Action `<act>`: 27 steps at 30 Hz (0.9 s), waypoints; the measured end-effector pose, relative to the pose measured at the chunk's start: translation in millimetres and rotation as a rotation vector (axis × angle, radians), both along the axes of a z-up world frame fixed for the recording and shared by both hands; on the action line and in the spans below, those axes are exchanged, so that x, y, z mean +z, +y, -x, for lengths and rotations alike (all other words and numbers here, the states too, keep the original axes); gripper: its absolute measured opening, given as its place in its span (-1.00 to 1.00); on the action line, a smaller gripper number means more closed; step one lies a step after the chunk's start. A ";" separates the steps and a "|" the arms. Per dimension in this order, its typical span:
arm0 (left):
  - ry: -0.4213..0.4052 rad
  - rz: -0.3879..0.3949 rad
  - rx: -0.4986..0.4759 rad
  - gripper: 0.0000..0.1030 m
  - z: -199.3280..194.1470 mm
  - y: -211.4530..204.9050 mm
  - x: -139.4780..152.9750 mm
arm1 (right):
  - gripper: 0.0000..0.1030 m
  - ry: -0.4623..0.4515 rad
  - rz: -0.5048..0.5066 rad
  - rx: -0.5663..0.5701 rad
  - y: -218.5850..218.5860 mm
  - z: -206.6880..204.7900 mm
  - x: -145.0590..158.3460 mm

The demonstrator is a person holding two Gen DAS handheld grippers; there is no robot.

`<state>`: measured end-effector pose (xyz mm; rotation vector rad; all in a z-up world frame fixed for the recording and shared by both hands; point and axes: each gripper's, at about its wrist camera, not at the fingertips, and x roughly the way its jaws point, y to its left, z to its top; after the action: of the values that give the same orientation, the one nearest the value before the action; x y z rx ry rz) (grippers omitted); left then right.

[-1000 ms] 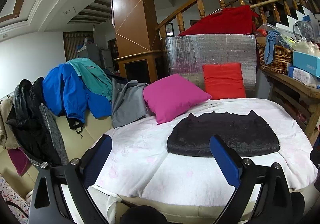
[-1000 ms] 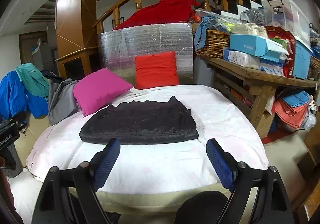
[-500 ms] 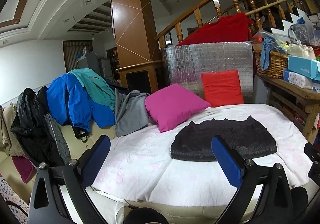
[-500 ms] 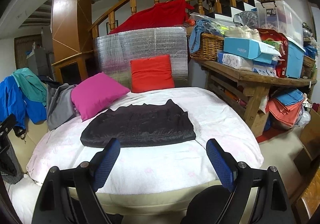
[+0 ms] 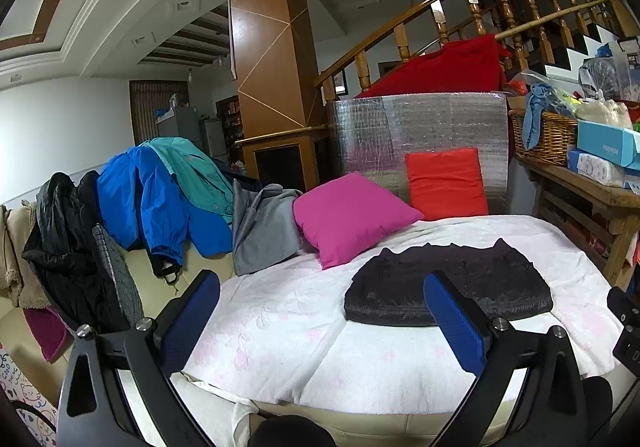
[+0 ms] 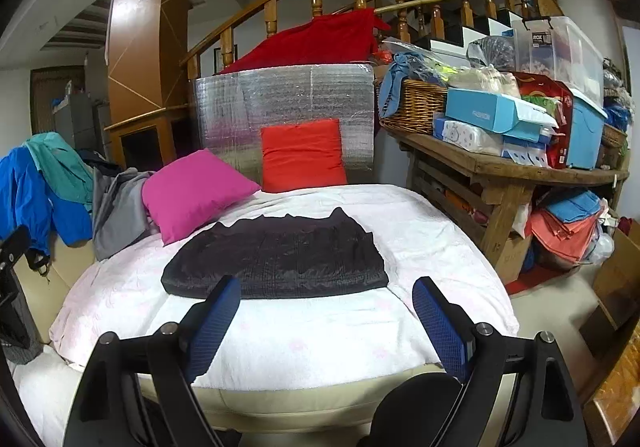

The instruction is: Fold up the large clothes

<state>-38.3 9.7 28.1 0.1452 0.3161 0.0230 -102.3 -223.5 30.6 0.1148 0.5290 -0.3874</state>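
A folded black garment (image 5: 448,293) lies flat on the white-pink quilted cover (image 5: 288,331) of the round bed; it also shows in the right wrist view (image 6: 276,259). My left gripper (image 5: 320,311) is open and empty, held back from the bed's near edge, left of the garment. My right gripper (image 6: 326,315) is open and empty, held back from the near edge in front of the garment. Both are clear of the cloth.
A magenta pillow (image 5: 352,219) and a red pillow (image 5: 444,183) sit at the back of the bed. Blue, teal, grey and black jackets (image 5: 160,199) hang over the sofa back at the left. A cluttered wooden table (image 6: 508,167) stands to the right.
Both grippers have drawn back and away from the bed; the garment looks smaller and farther off. The garment itself has not moved. Both jaws stay open.
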 end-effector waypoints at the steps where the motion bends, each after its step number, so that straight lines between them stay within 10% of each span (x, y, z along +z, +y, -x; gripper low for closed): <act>1: 0.000 0.000 0.001 0.97 0.4 0.1 0.2 | 0.75 0.003 -0.003 0.004 0.0 -0.5 -0.4; 27: -0.013 0.015 0.012 0.98 4.2 -0.7 6.5 | 0.75 -0.009 0.015 0.001 2.0 -1.2 8.1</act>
<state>-42.5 8.9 34.6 0.1282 0.3042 0.0337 -101.1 -221.4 38.7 0.1016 0.5166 -0.3898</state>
